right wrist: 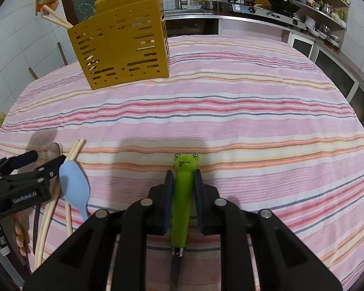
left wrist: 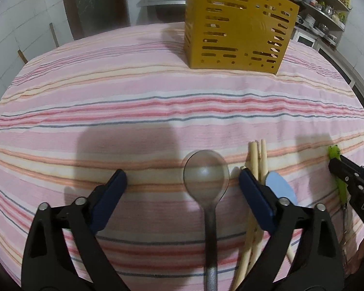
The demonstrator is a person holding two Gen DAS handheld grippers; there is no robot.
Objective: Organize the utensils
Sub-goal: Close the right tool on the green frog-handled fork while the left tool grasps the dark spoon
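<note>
Reaching: I held my left gripper (left wrist: 183, 178) low over the striped cloth (left wrist: 157, 101), well short of the yellow utensil caddy (left wrist: 237, 24), which served as my landmark.
Left jaws: they stood wide apart with nothing pinched; the metal spoon (left wrist: 206, 177) lay between them, its bowl pointing toward the caddy, no pad touching it.
Right jaws: my right gripper (right wrist: 184, 177) was nearly closed, both pads pressed on the green frog-handled utensil (right wrist: 183, 194), frog face toward the caddy. I could not tell whether its far end had left the cloth.
Loose pieces: the wooden chopsticks (left wrist: 257, 160) lay just beside the spoon on its right, tips toward the caddy, and the light blue spoon (right wrist: 74, 186) sat just beyond them, all on the near side of the cloth, well apart from the caddy.
Caddy: upright at the far end of the cloth, with chopsticks already poking from its top.
Step in hand: as I judged it, pickup; right load secured, left lining up on the metal spoon.
Next move: I reckoned the left jaws needed to centre on the spoon's thin neck and close without catching the chopsticks by the right pad, then both loads carried to the caddy and dropped in upright.
</note>
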